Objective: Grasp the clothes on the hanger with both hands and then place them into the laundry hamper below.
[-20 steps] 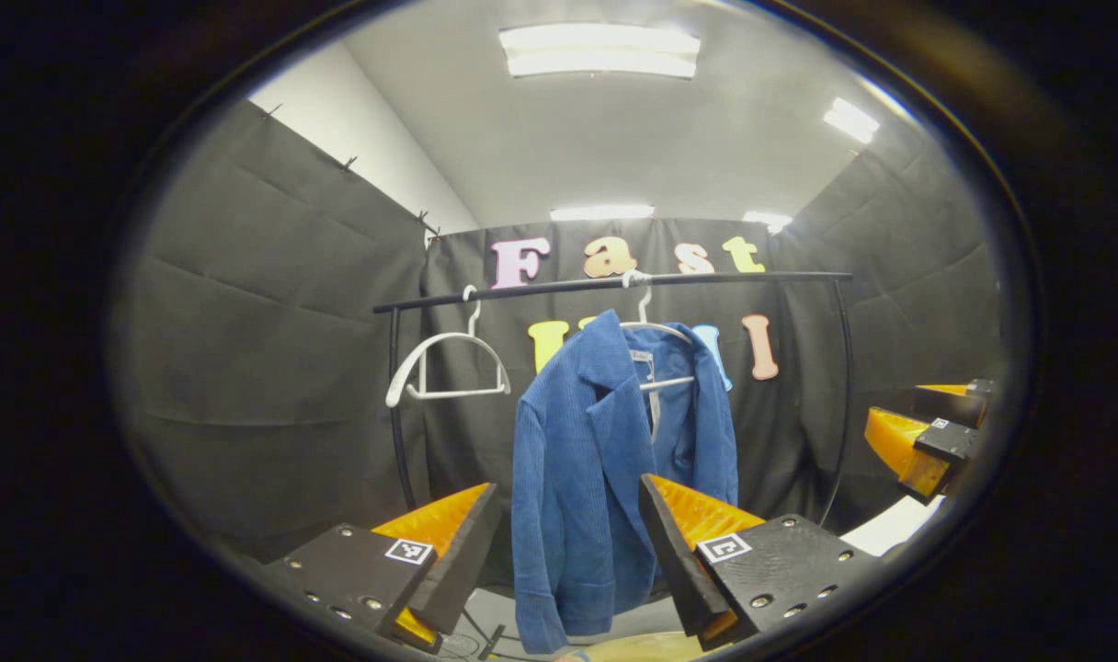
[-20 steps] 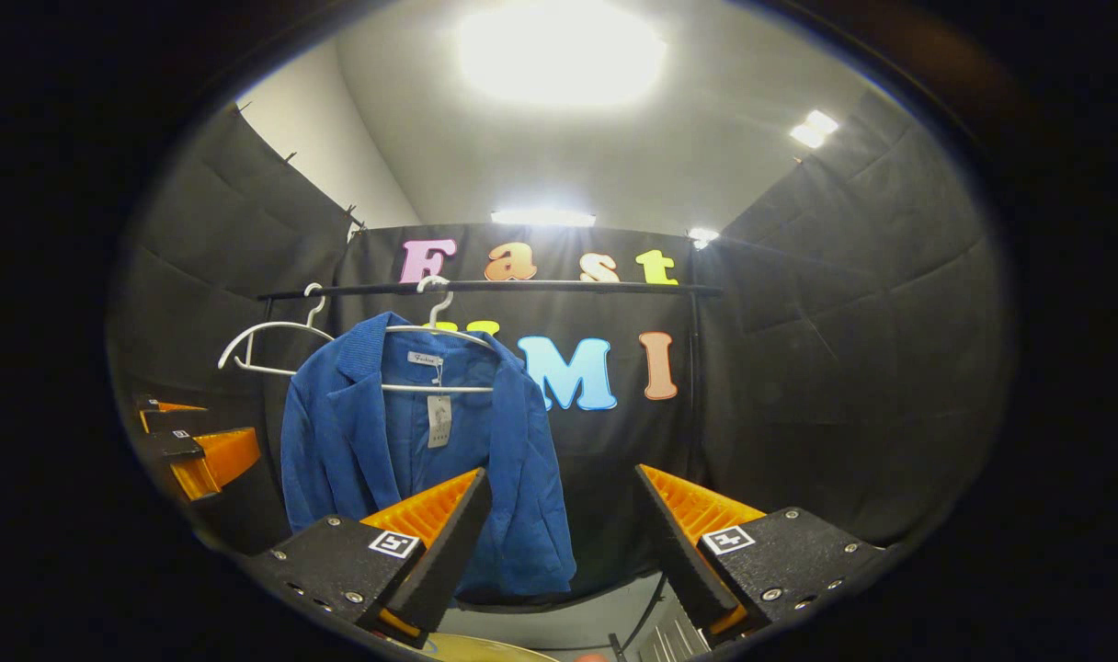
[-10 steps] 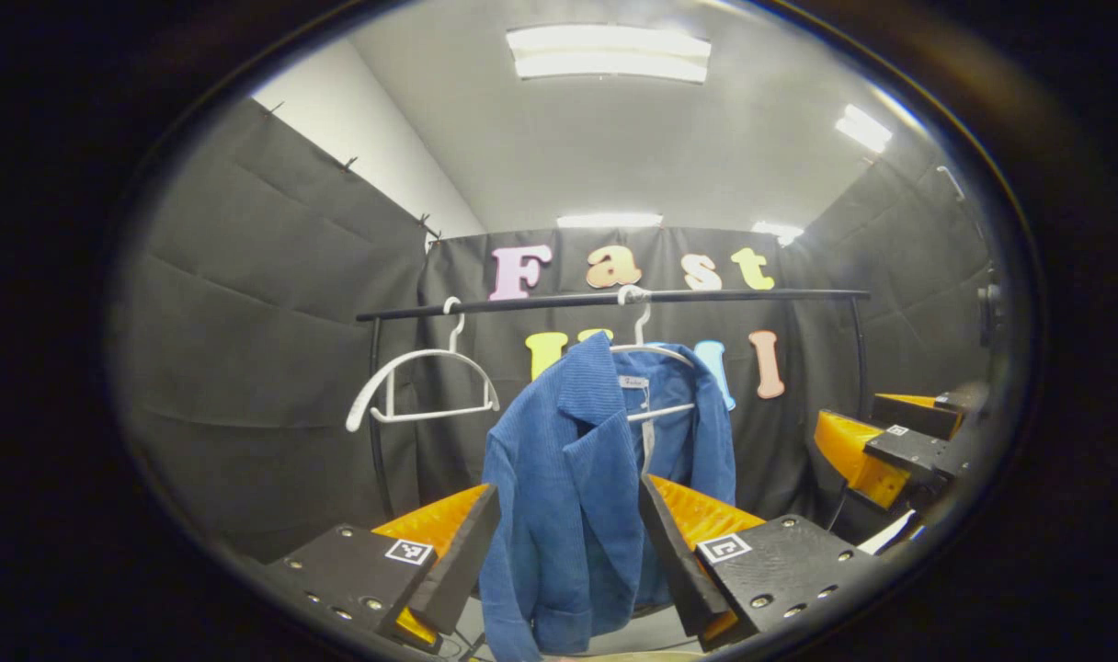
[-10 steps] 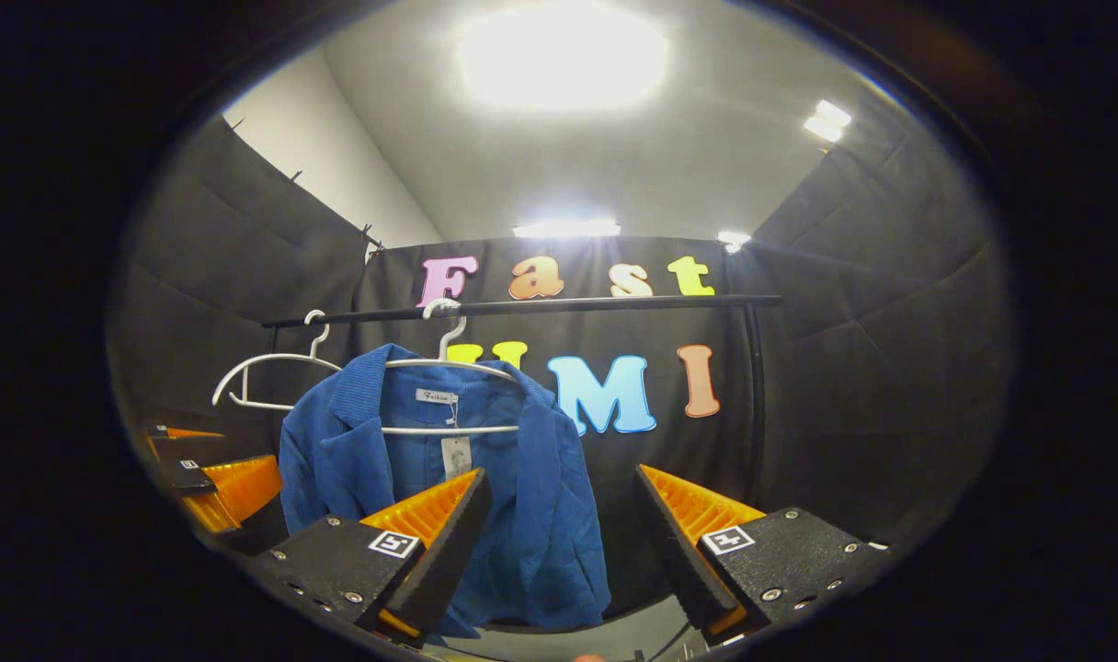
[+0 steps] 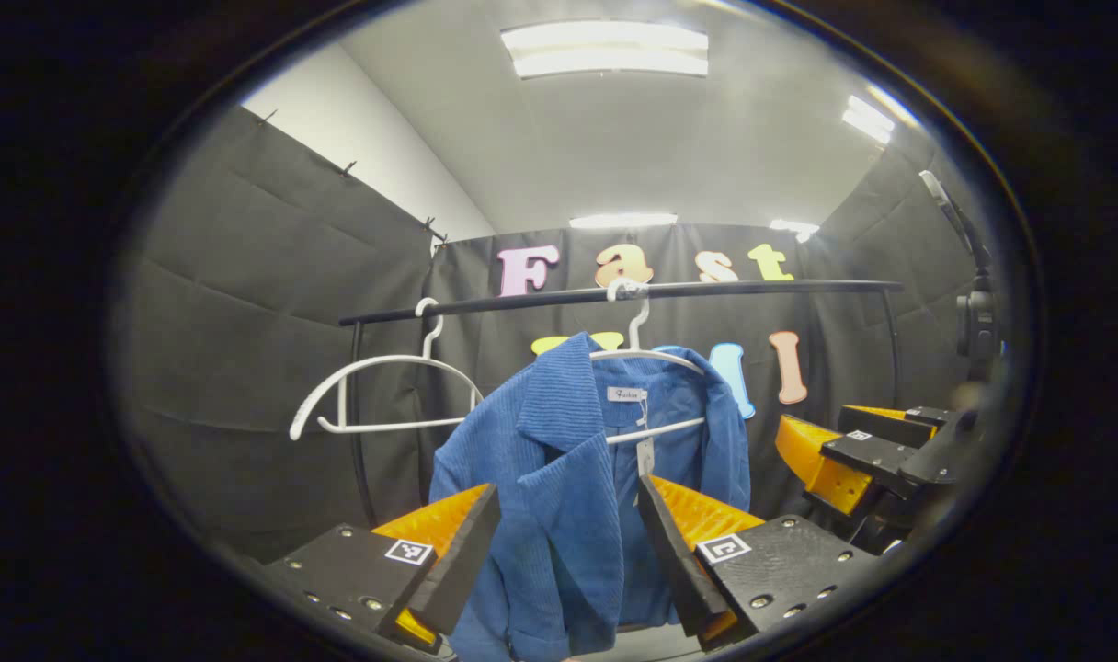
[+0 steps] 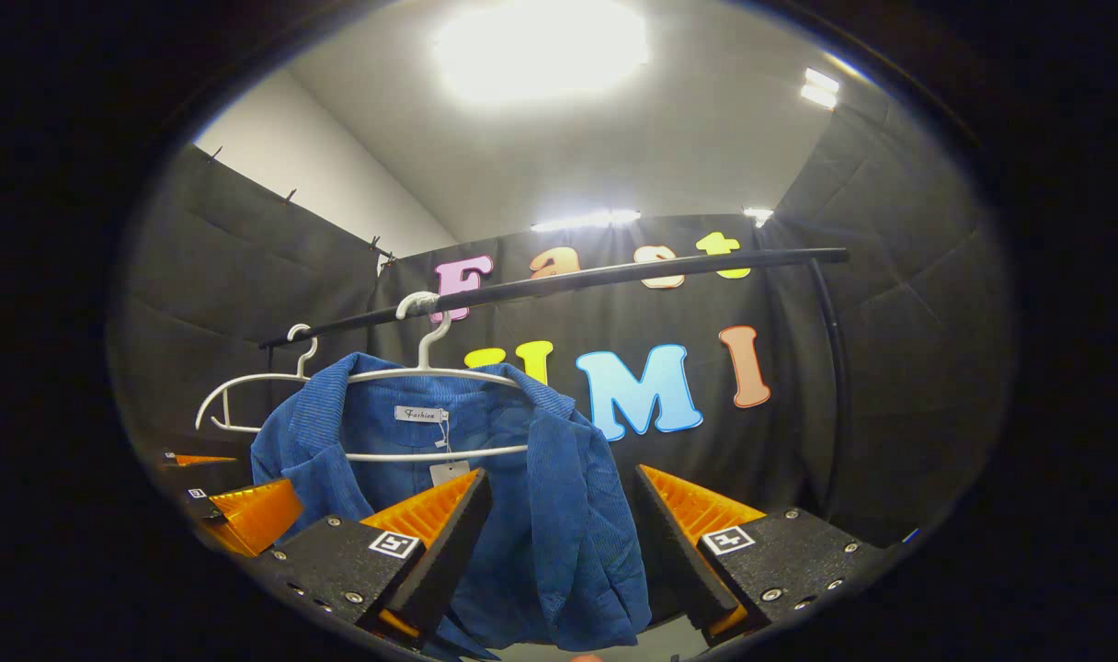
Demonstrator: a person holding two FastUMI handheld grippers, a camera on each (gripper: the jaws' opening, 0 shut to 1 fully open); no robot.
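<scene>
A blue corduroy jacket (image 5: 568, 496) hangs on a white hanger (image 5: 646, 354) from a black rail (image 5: 614, 294). In the left gripper view my left gripper (image 5: 568, 552) is open, its fingers framing the jacket's left lapel just ahead. My right gripper (image 5: 853, 450) shows at the right edge there. In the right gripper view the jacket (image 6: 541, 515) and its hanger (image 6: 430, 372) sit left of centre, and my right gripper (image 6: 559, 547) is open in front of the jacket's right shoulder. My left gripper (image 6: 237, 510) appears low at the left there.
An empty white hanger (image 5: 384, 395) hangs on the rail to the left of the jacket, also seen as the empty hanger (image 6: 237, 400) in the right gripper view. The rail's black upright posts (image 5: 357, 414) stand at both ends. A camera stand (image 5: 977, 313) is at the far right.
Both grippers have moved closer to the jacket and risen toward its shoulders; the jacket looks larger in both views. Both stay open. The jacket still hangs on its hanger.
</scene>
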